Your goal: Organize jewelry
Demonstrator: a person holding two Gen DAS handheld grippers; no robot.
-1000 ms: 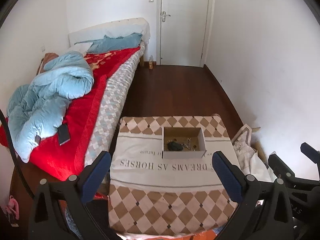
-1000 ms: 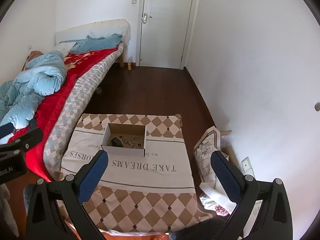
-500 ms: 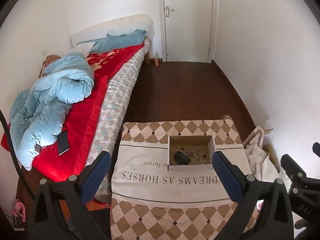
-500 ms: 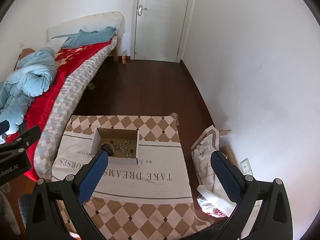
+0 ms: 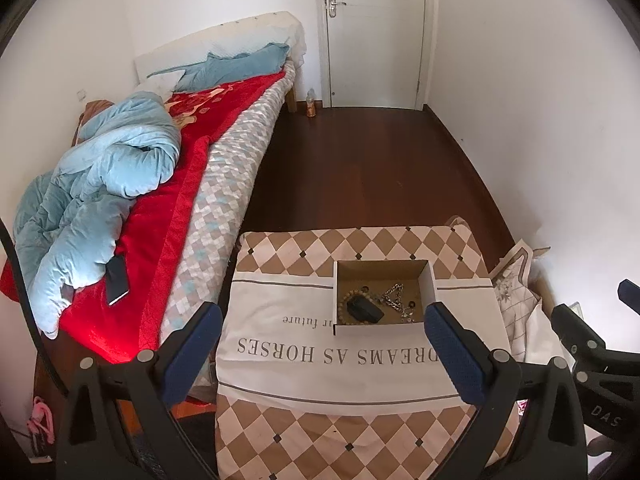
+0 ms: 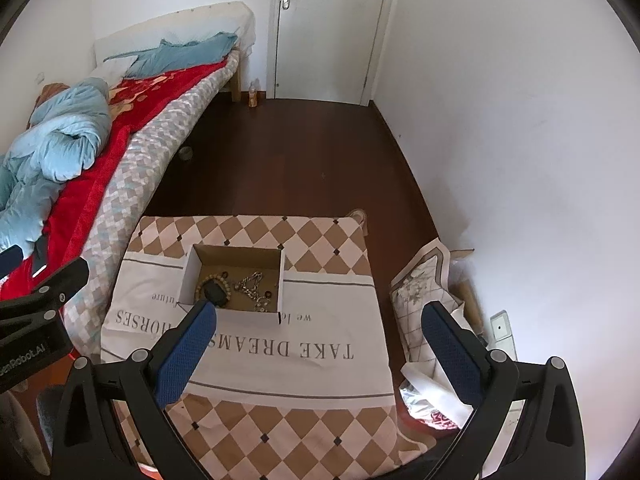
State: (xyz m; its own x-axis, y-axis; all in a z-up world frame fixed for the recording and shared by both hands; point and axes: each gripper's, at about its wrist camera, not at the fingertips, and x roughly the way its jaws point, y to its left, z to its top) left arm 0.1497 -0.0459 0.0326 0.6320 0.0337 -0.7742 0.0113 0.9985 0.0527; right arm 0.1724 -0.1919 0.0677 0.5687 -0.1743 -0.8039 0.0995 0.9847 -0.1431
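An open cardboard box (image 5: 430, 280) (image 6: 187, 274) sits on a table covered with a checked cloth (image 5: 304, 364) (image 6: 320, 368). Inside lie a wooden bead bracelet (image 5: 345, 295) (image 6: 216, 279), a small black object (image 5: 363, 309) (image 6: 214, 293) and a metal chain (image 5: 394, 295) (image 6: 250, 282). My left gripper (image 5: 322, 346) is open and empty, held above the table's near side, short of the box. My right gripper (image 6: 320, 346) is open and empty, also above the cloth, with the box ahead to its left.
A bed (image 5: 224, 168) with a red blanket, a blue duvet (image 5: 100, 184) and a phone (image 5: 117, 282) stands left of the table. Bags and cloth (image 6: 424, 292) lie on the floor at the right wall. A closed door (image 5: 372, 32) is beyond the dark wood floor.
Both grippers have risen and tilted down, so the table and box sit lower and nearer in view. Jaws stay open. The box contents have not moved.
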